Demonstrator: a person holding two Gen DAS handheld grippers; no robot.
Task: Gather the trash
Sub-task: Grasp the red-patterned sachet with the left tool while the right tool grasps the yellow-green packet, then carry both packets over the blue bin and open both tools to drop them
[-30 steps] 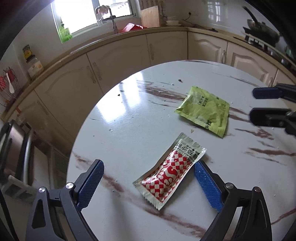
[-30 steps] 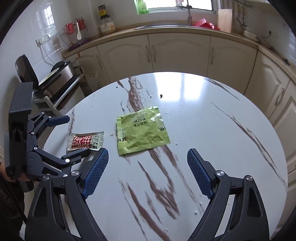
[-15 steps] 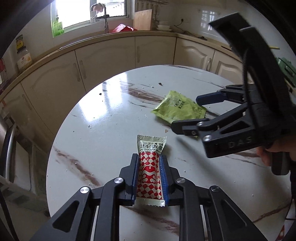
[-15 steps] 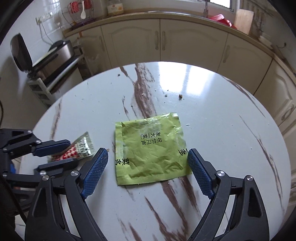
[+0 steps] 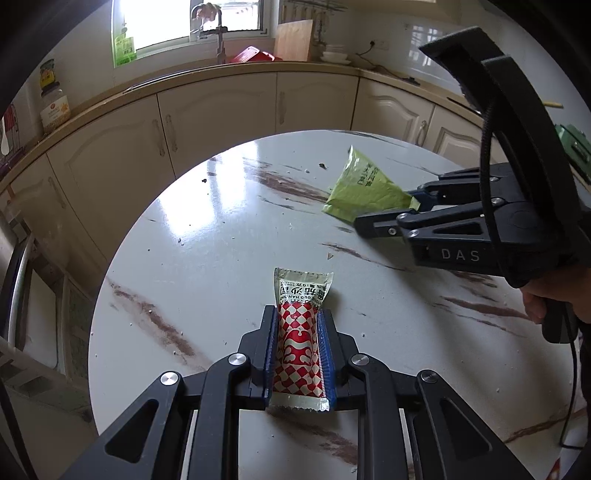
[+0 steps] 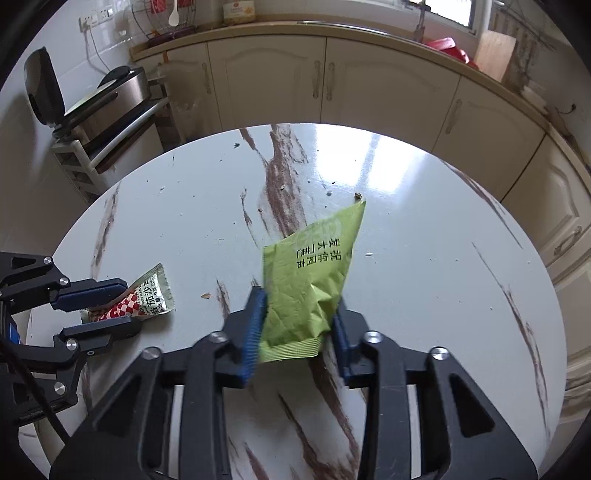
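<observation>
Left gripper (image 5: 298,345): black frame, blue ribbed pads, nearest the lens in the left wrist view. Jaws drawn in close on a red-and-white checkered sauce sachet (image 5: 300,343), pads pressing both long edges. The sachet lies lengthwise between them, its silver printed end sticking out past the fingertips onto the table.

Right gripper (image 6: 297,325): same build, nearest the lens in the right wrist view. Its jaws are closing, with a green foil packet (image 6: 310,280) between them; the pads already pinch its lower part, which is crumpled and bunched. The packet's far corner rises to a point, tilted up from the table.

Person's hand (image 5: 550,299): partly seen at the right edge of the left wrist view, wrapped around the right gripper's handle.

Round table (image 5: 229,258): glossy white top with brown marble-like streaks and scattered crumbs. Both pieces of trash are over it, the sachet toward the left side, the green packet to its right, well apart.

Steel appliance (image 6: 107,96): on a white rack left of the table, lid raised.

Cream cabinets (image 5: 221,122): a curved run behind the table, under a pale counter.

On the counter: a labelled jar (image 5: 53,107), a tap (image 5: 218,33), a red tray (image 5: 255,57), a wooden board (image 5: 295,38), stacked white dishes (image 5: 334,55).

Window (image 5: 192,14): bright, behind the tap, a green bottle (image 5: 123,48) on its sill.
</observation>
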